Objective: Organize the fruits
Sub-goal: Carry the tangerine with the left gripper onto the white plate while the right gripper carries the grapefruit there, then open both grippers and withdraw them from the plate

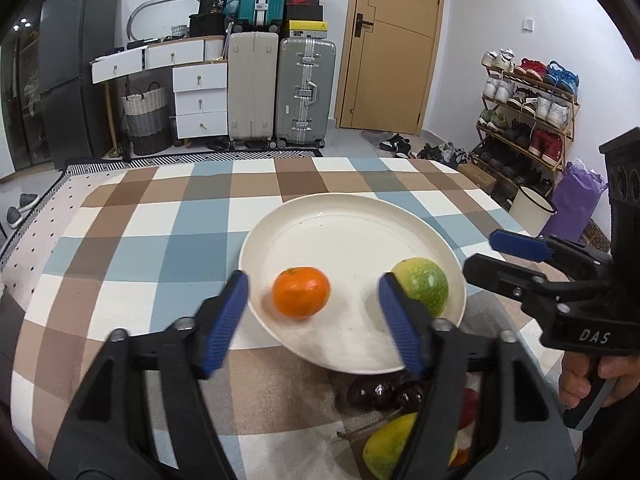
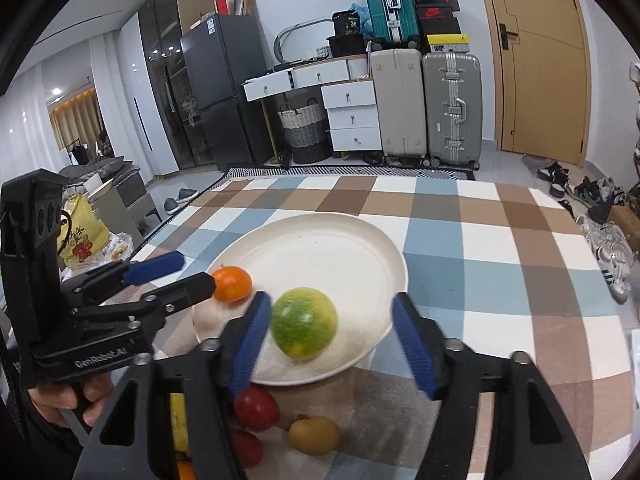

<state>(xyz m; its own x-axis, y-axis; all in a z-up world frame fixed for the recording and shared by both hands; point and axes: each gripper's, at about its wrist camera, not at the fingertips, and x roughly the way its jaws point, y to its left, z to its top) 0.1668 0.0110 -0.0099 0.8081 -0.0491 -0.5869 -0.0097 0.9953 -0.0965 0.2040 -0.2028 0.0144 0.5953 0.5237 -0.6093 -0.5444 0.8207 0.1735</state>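
A white plate (image 1: 340,208) lies on the checked tablecloth (image 1: 160,220). On it rest an orange (image 1: 301,291) and a green-yellow round fruit (image 1: 424,284). My left gripper (image 1: 312,316) is open, its blue pads (image 1: 228,320) standing either side of the orange with gaps, not pressing it. In the right wrist view my right gripper (image 2: 334,340) is open around the green fruit (image 2: 304,322); the left pad is close to it, the right pad well away. The orange (image 2: 232,284) sits by the left gripper (image 2: 192,272) at the plate (image 2: 380,248) rim. The right gripper (image 1: 496,256) shows at the right.
Loose fruit lies on the cloth in front of the plate: red fruits (image 2: 256,408), a brownish-yellow one (image 2: 314,436), dark cherries (image 1: 384,394) and a yellow-green fruit (image 1: 390,446). Suitcases (image 1: 306,88), drawers and a shoe rack (image 1: 528,112) stand beyond the table.
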